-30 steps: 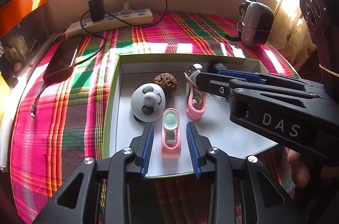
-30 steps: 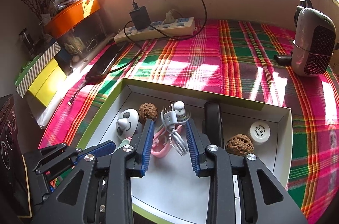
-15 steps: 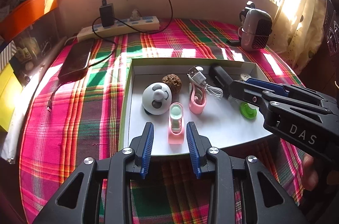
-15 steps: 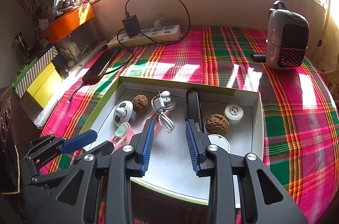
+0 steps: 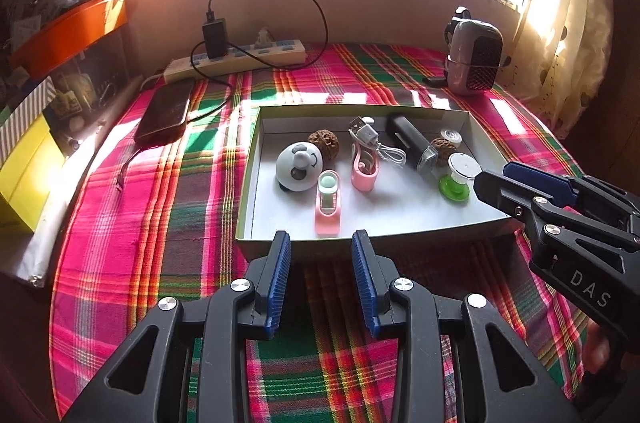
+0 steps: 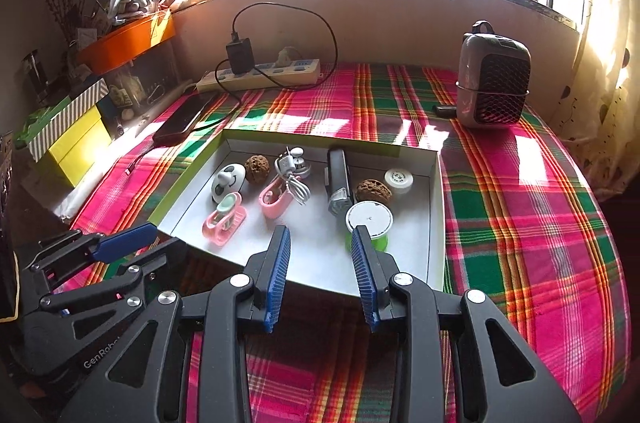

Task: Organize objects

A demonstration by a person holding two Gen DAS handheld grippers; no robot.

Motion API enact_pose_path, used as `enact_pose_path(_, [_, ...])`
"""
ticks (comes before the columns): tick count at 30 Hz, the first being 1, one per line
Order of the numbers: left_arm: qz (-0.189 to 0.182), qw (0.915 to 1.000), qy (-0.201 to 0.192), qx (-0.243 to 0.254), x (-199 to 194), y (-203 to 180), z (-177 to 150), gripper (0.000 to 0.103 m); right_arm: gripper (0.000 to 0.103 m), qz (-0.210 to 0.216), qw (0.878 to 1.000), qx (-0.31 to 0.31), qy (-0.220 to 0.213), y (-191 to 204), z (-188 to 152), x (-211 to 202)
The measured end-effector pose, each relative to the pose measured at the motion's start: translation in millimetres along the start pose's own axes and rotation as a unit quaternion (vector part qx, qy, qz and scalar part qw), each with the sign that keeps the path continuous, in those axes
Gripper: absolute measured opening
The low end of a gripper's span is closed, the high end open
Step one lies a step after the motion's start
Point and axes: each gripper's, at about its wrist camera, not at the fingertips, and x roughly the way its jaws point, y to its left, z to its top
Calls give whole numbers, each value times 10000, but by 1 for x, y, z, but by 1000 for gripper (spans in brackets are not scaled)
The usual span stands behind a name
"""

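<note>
Hovering empty tongs (image 5: 321, 243) near tray (image 5: 370, 235)

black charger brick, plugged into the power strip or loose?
Plugged in. The black charger brick stands upright on the power strip, its cable looping away; whether the strip is powered, cannot tell.

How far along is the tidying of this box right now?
Looks mostly done: the panda toy, pink holders, walnuts, cable and green spool lie inside the box. Nothing is in hand; the left claw and right claw are empty, outside its near edge. The phone remains outside.
</note>
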Motion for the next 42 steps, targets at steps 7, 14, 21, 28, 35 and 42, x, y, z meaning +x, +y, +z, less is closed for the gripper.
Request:
enact_pose_path(7, [116, 9999, 88, 79, -4, -8, -16, 30, 41, -188, 9997, 72, 124, -6, -20, -10])
enact_pose_path(14, [168, 9993, 316, 61, 4, -15, -35, 30, 45, -382, 9983, 181, 411, -15, -44, -2])
enact_pose_path(21, [172, 9989, 438, 37, 11, -22, -46, 30, 47, -464, 9960, 310, 698, -25, -61, 4])
enact_pose_path(28, [232, 9990, 368, 30, 9, -28, -52, 30, 48, -534, 9954, 290, 738, -26, -68, 4])
enact_pose_path(35, [328, 9991, 273, -17, 7, -31, -56, 30, 54, -666, 9953, 180, 674, -22, -76, -1])
enact_pose_path(42, [335, 9991, 271, -36, 7, -31, -57, 30, 62, -749, 9945, 223, 700, -26, -76, 0])
